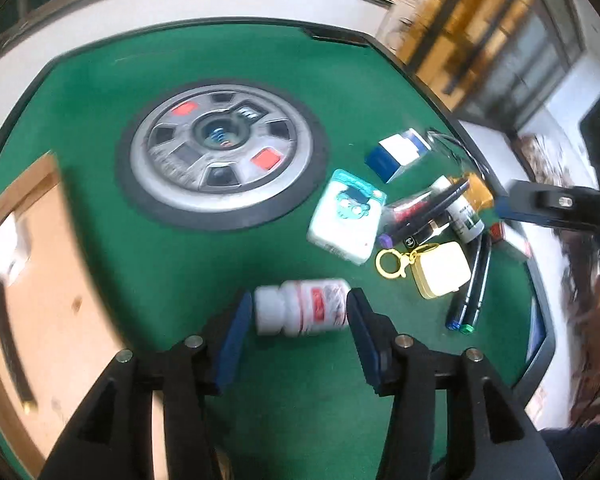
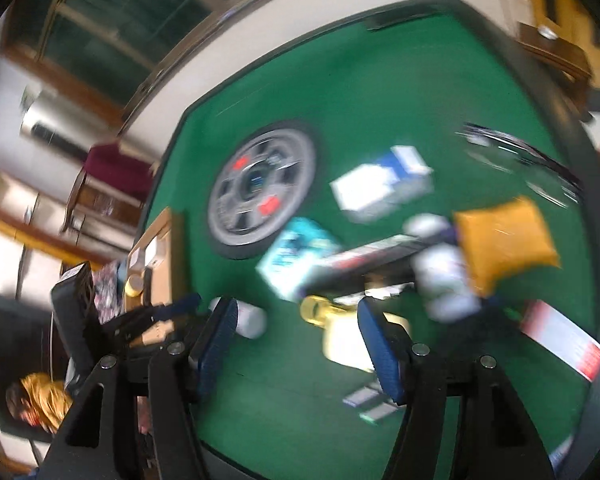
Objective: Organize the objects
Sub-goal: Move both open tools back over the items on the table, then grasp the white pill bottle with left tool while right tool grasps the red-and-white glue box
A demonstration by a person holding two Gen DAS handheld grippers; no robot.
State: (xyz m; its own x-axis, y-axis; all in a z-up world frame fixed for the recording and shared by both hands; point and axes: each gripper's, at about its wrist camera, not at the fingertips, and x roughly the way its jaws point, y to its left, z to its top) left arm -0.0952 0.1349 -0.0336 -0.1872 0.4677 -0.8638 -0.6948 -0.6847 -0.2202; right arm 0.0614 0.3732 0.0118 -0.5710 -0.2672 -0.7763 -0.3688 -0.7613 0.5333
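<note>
matt green felt table (image 1: 148,248), glossy white plastic bottle (image 1: 302,312), brown cardboard box (image 1: 56,280)

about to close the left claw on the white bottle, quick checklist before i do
1. White bottle between the left claw fingers: ok, lying on its side.
2. Left claw open wide enough: ok, pads flank both ends.
3. Pads touching bottle: cannot tell, blurred.
4. Keychain case clear of the fingers: ok, off to the right.
5. Cardboard box reachable at left: ok, in view.
6. Right claw out of the way: ok, open, holding nothing.
</note>
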